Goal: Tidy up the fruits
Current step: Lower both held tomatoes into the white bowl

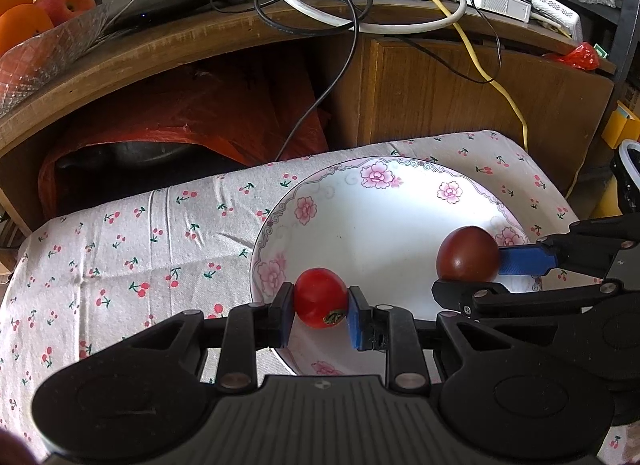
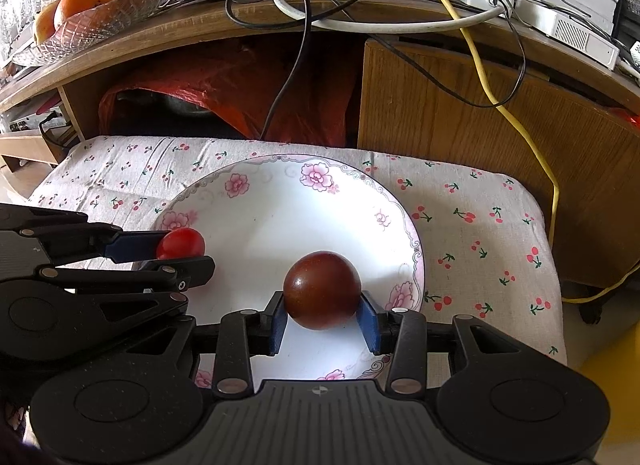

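Seemingly, each gripper [image 1: 321,311] [image 2: 323,323] clamps one fruit over the plate [image 2: 280,217]; undersides hidden.

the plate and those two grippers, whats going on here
A person is sorting fruit with a hand-held gripper in each hand. The left hand-held gripper is shut on a small red tomato, and the right hand-held gripper is shut on a darker brownish-red tomato. Both are held over the flowered plate, which has nothing else on it, on the cherry-print cloth.
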`<state>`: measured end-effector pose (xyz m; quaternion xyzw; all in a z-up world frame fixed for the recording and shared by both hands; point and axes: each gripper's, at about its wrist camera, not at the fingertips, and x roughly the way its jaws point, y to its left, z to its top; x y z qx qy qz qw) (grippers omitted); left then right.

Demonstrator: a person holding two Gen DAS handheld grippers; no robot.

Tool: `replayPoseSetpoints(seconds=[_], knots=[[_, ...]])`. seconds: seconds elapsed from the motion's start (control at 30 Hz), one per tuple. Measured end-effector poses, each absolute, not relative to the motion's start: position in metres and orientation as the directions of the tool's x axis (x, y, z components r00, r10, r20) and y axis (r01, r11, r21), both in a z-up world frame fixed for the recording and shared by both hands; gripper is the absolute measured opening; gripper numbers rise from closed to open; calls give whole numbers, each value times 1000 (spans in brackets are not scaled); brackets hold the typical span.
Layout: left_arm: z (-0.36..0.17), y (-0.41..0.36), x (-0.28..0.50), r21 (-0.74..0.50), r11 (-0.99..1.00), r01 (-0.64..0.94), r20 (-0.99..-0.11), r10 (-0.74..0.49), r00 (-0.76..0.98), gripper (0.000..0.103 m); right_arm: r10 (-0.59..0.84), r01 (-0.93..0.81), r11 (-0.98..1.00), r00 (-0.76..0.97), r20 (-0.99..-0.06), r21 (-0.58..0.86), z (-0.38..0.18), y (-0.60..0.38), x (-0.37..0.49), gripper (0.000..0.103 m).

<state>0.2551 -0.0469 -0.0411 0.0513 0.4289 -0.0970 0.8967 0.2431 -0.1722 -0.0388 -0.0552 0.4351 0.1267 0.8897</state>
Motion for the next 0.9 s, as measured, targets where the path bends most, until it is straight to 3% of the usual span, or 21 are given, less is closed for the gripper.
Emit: replayPoseSetpoints(seconds=[0.77, 0.9], knots=[[-42, -46, 255, -1, 976, 217, -775, -138, 617, 36, 182, -275, 961, 592, -785, 15, -38, -175, 242, 37], [-41, -46, 255, -4, 977, 215, -774, -140, 618, 38, 184, -273, 962, 599, -779, 17, -35, -177, 240, 41]])
